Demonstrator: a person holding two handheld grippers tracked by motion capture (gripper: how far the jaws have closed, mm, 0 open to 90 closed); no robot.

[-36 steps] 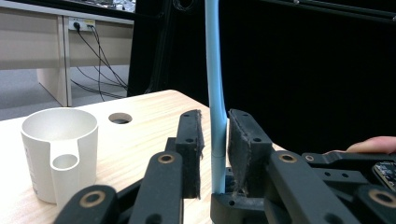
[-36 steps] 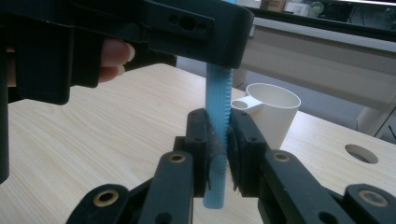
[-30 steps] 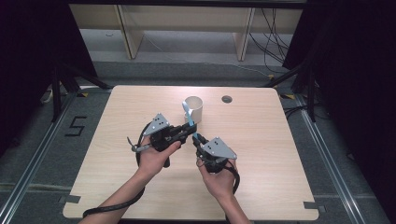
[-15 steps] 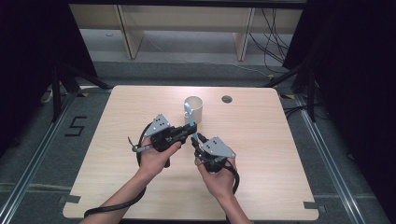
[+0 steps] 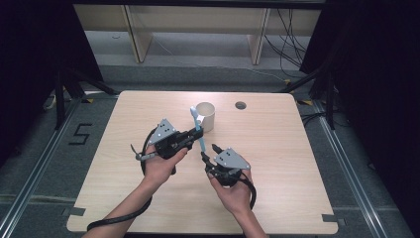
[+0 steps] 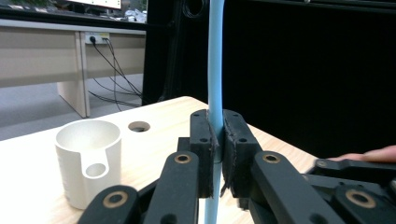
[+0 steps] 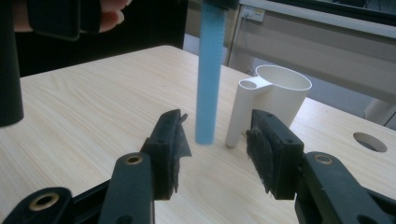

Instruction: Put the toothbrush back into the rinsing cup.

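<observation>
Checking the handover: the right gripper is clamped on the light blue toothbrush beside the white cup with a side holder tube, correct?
Not quite: the left gripper clamps the light blue toothbrush, as the left gripper view shows. The right gripper stands open. The white cup is beside it.

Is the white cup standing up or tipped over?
Standing up. The white cup sits on the table with its round opening facing up.

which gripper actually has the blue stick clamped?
The left gripper: its pads press on the blue stick, holding it upright near the white cup. The right gripper has just been opening; its jaws stand apart, pads off the stick.
</observation>
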